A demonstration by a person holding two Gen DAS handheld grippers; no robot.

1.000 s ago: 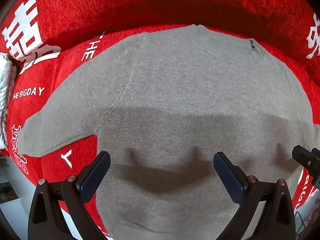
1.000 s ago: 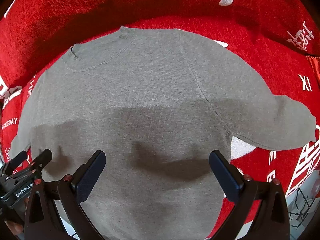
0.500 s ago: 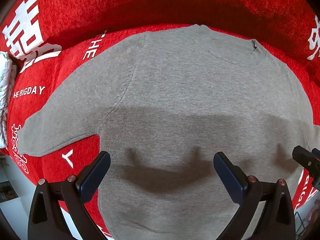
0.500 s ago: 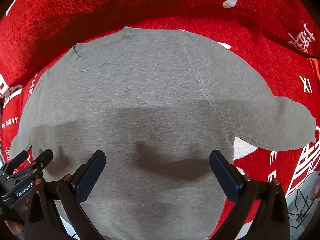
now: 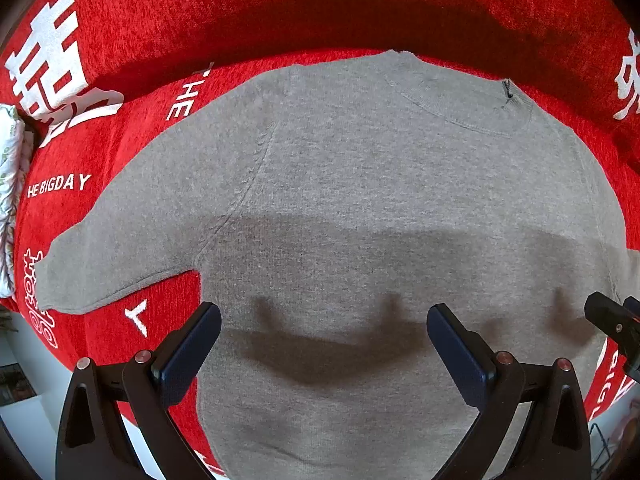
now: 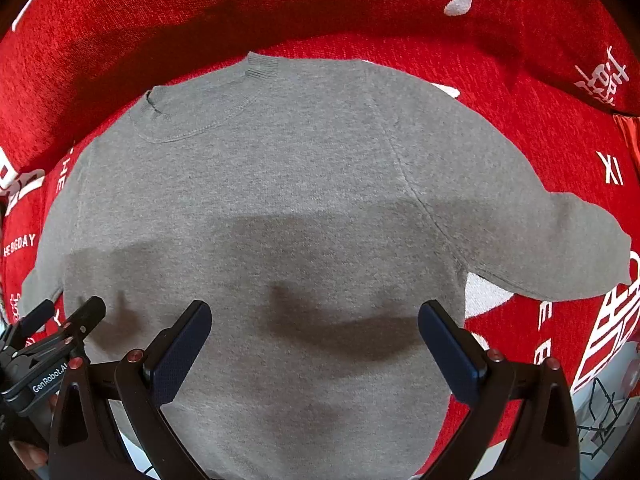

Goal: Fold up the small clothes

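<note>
Your grey knitted sweater (image 5: pixel 360 208) lies spread flat on the red printed blanket (image 5: pixel 280 12), sleeves out, ready for folding. Your left gripper (image 5: pixel 324 344) and right gripper (image 6: pixel 316 340) hover wide open and empty above the sweater's lower body.

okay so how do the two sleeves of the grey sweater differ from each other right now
The left sleeve ends in a flat, squarish cuff lying over white lettering on the red cover. The right sleeve ends rounded and looks slightly puffed, beside a solid white patch. Both lie spread outward, unfolded, on the grey sweater, and neither claw touches them.
</note>
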